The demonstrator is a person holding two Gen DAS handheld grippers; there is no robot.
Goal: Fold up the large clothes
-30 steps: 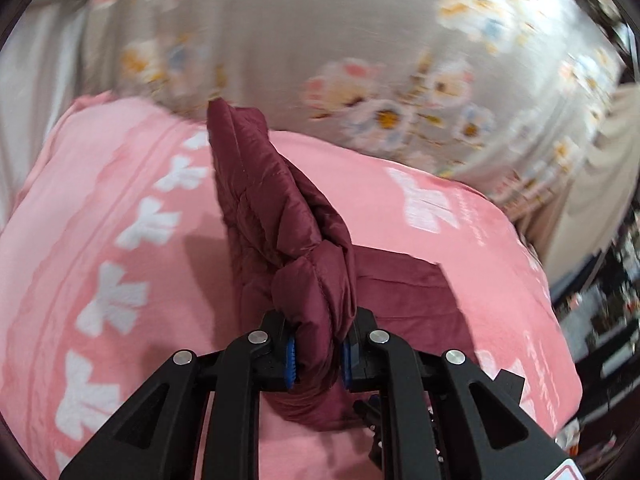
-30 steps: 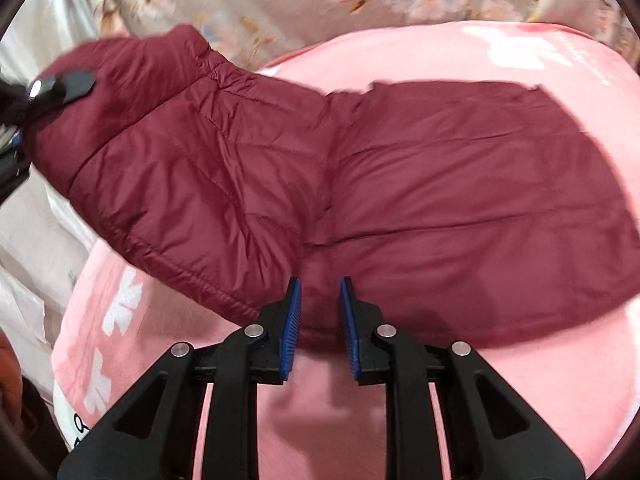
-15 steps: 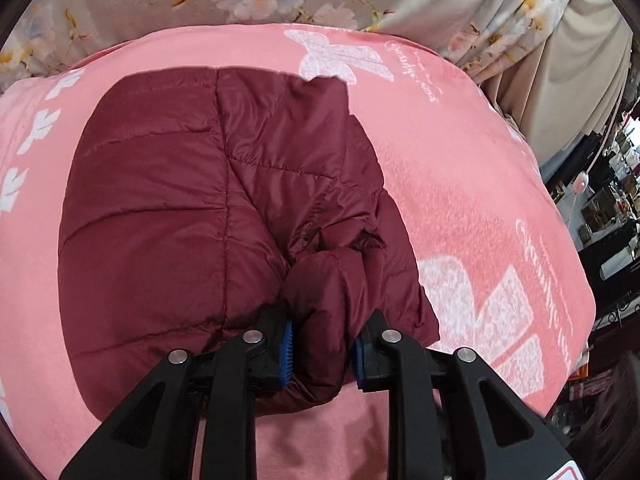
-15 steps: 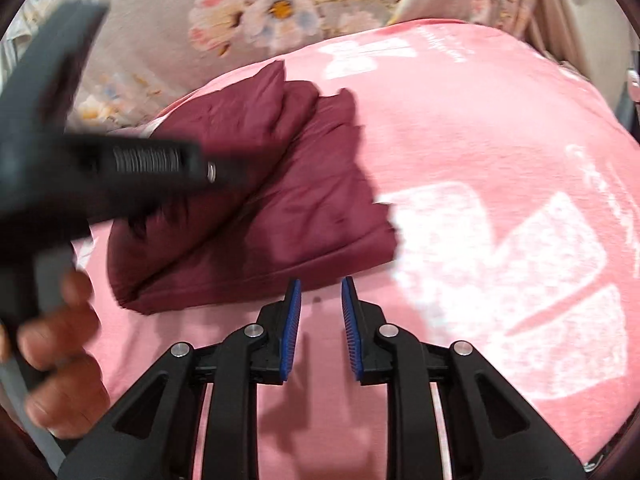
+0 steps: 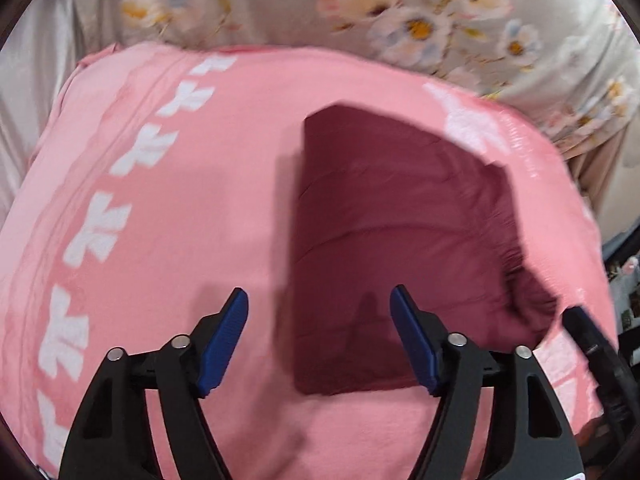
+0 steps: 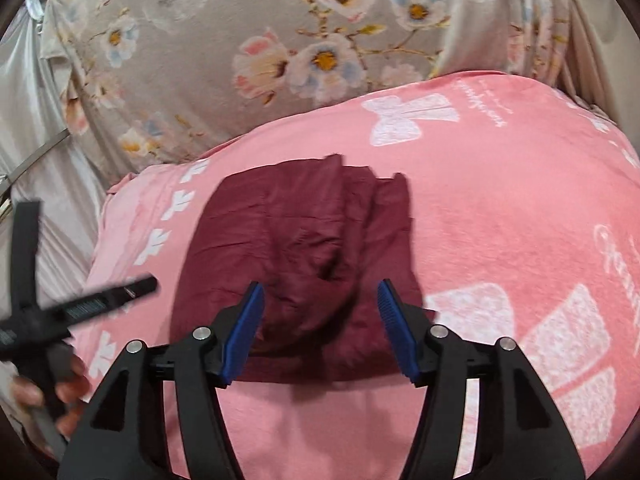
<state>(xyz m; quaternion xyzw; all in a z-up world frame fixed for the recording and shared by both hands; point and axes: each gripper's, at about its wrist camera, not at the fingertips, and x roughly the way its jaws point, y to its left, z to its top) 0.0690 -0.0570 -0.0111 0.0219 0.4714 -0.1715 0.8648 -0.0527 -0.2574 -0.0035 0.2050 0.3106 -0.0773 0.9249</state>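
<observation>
A dark red quilted jacket (image 5: 400,232) lies folded into a compact block on the pink blanket (image 5: 160,200). My left gripper (image 5: 320,332) hovers over the jacket's near left edge, jaws opening, nothing between the blue pads. In the right wrist view the same jacket (image 6: 296,248) shows its folded layers, and my right gripper (image 6: 320,324) stands above its near edge, jaws opening and empty. The left gripper (image 6: 80,304), held by a hand (image 6: 60,396), appears blurred at the left edge. A dark part of the right gripper (image 5: 592,344) shows at the right edge of the left wrist view.
The pink blanket (image 6: 500,208) with white bow prints covers a rounded bed surface. Behind it hangs a grey floral cloth (image 5: 400,12), also seen as floral cloth (image 6: 240,40). Pale curtains (image 6: 32,140) hang at the left. Cluttered items (image 5: 628,280) lie off the bed's right side.
The left gripper laid the raised jacket part down over the rest, let go and opened. The right gripper drew back from the jacket's edge and opened. The jacket now lies as a folded block.
</observation>
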